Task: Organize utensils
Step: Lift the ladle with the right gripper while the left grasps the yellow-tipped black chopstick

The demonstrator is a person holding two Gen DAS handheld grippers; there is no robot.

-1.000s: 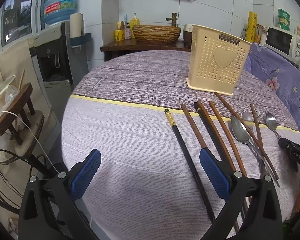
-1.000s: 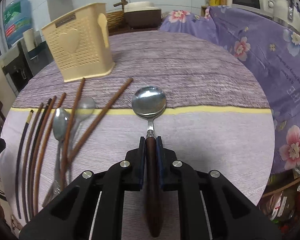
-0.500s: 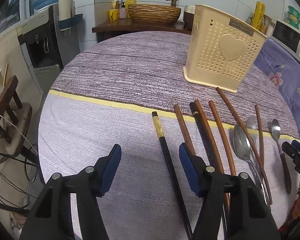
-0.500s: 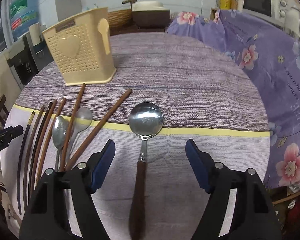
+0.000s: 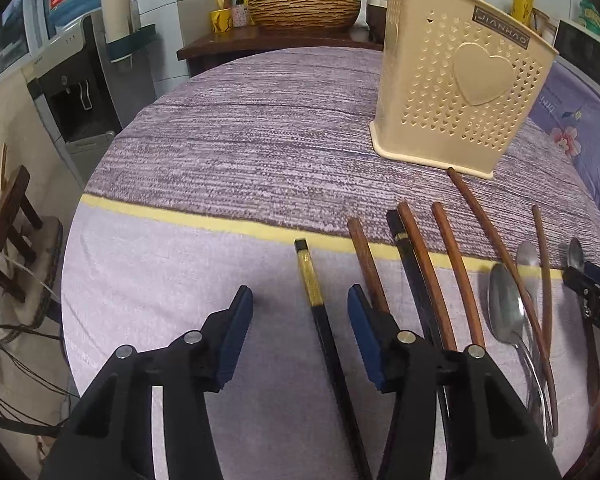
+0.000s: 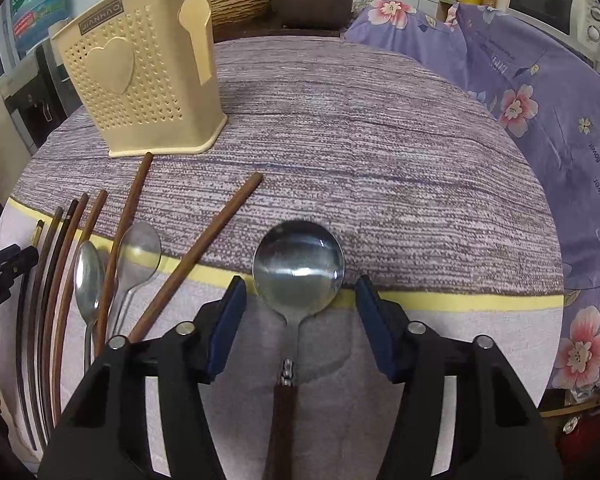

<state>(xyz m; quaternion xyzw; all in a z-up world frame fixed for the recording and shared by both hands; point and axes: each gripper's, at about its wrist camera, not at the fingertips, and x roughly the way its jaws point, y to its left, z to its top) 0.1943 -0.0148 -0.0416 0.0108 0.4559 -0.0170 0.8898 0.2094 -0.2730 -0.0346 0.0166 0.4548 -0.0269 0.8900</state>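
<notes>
Left wrist view: my left gripper (image 5: 300, 330), fingers spread, straddles the gold-tipped black chopstick (image 5: 320, 320) at frame centre; next I judge closing. Right gripper (image 6: 300, 326) fingers spread.

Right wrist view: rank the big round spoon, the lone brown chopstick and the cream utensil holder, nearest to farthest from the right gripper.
1. Big round spoon: bowl between the open right gripper fingers.
2. Lone brown chopstick: just left, angled away.
3. Cream utensil holder: far back left, upright.

Ladle handle (image 6: 281, 432) end cut off
</notes>
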